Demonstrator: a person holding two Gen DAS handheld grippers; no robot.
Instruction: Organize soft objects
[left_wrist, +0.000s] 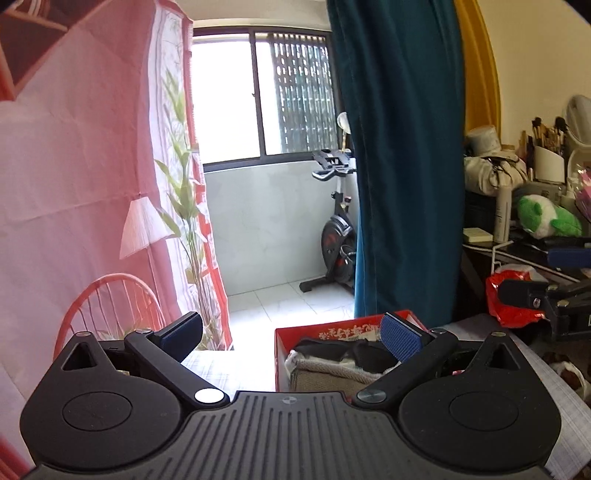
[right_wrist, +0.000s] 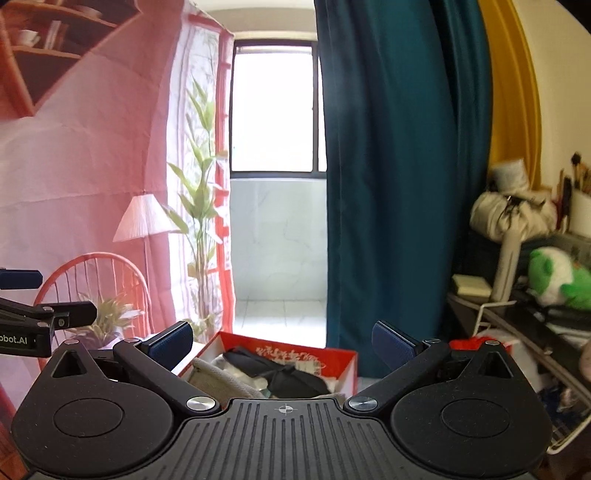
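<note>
A red box (left_wrist: 325, 326) holds folded soft items: a beige cloth (left_wrist: 325, 376) and a black piece (left_wrist: 354, 352). It also shows in the right wrist view (right_wrist: 347, 360) with the black piece (right_wrist: 291, 376) on top. My left gripper (left_wrist: 293, 338) is open and empty, just above and behind the box. My right gripper (right_wrist: 282, 343) is open and empty, also above the box. A green and white plush toy (left_wrist: 546, 218) lies on a cluttered shelf at the right, seen too in the right wrist view (right_wrist: 557, 282).
A teal curtain (left_wrist: 399, 147) hangs behind the box. A pink printed backdrop (left_wrist: 74, 166) fills the left. An exercise bike (left_wrist: 336, 229) stands on the balcony. The right shelf carries a bottle (left_wrist: 503, 214), a red bag (left_wrist: 506, 295) and brushes.
</note>
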